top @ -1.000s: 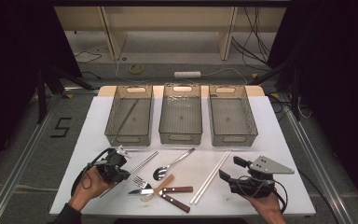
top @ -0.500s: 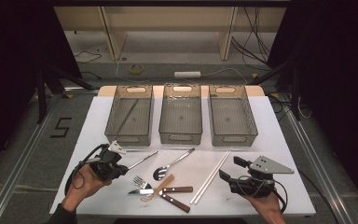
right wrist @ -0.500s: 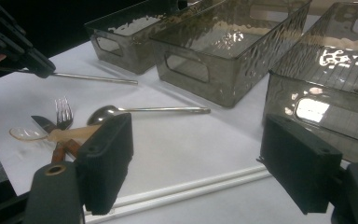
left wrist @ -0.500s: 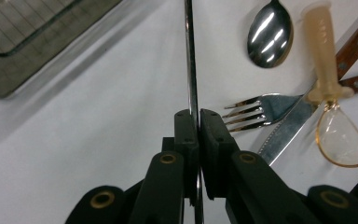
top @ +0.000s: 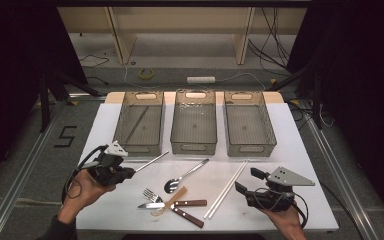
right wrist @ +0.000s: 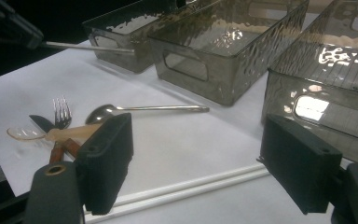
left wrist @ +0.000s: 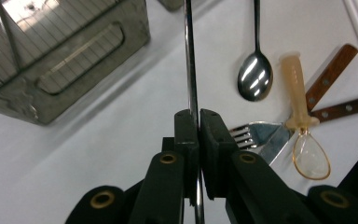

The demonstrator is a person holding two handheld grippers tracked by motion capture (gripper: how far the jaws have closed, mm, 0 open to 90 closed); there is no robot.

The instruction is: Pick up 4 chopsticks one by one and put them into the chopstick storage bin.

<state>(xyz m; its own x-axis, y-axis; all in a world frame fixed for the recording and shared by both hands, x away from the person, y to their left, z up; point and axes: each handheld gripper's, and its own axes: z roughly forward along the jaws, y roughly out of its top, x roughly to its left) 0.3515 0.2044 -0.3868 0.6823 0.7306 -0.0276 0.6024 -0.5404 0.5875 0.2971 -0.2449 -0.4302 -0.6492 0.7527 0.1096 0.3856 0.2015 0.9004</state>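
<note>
left claw grips a metal chopstick, right claw idles wide

the left claw [top: 130,172] is clamped tight on a thin silver metal chopstick [top: 151,161], held off the white worktop [top: 290,145] w/ its free end aimed at the near wall of the left smoky clear plastic bin [top: 141,122]. in the left gripper view the stick [left wrist: 189,60] runs straight up from between the two black pads [left wrist: 186,135], which squeeze it from both sides. a 2nd thin rod lies slanted inside that left bin. the middle bin [top: 195,121] and right bin [top: 250,124] sit beside it in a row across the far side.

the right claw [top: 247,182] stands wide, nothing between its pads, low over the worktop near the front right. just beside it lies a pair of long white chopsticks [top: 226,189], side by side; in the right gripper view they cross under the jaws [right wrist: 186,189].

mid-front pile: shiny steel spoon [top: 184,176], steel fork [top: 151,194], two wooden-handled knives [top: 180,207], and a clear amber plastic spoon [top: 169,202] lying across them.
</note>
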